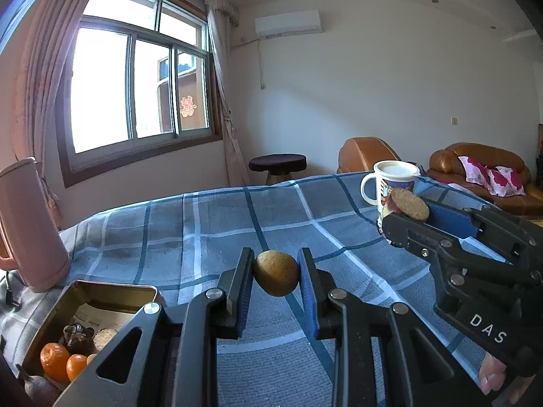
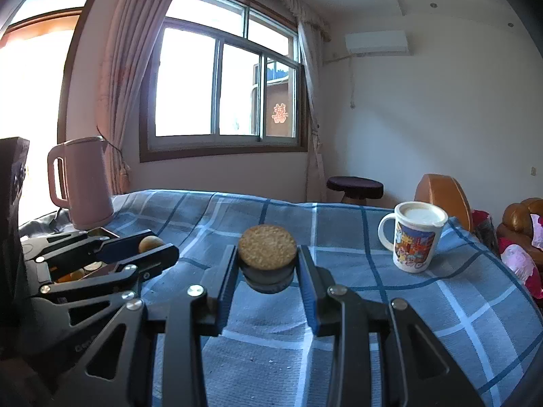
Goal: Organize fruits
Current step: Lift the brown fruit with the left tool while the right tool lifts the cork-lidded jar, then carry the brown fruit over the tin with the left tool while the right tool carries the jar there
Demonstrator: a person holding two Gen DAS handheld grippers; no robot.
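Left gripper (image 1: 275,271) clamped on a small yellow-brown fruit (image 1: 276,273), held above the blue checked cloth (image 1: 203,217); right gripper (image 2: 267,264) clamped on a round cork-topped jar (image 2: 267,259). At seven o'clock in the left wrist view, an open metal tin (image 1: 112,293) holding two oranges (image 1: 54,361), a dark figurine and paper. At two o'clock, a printed mug (image 1: 393,186) filled with something white

- Daylight only, coming in through the window (image 1: 135,84) ahead-left of the fingers; panes blown out to white.
- Left edge of the right wrist view is washed out with glare.
- Tablecloth (image 2: 339,230) beyond the fingertips evenly lit, with soft shadows.
- Strong fisheye bend, dark vignette in the corners.
- Focus sharp, no motion blur.
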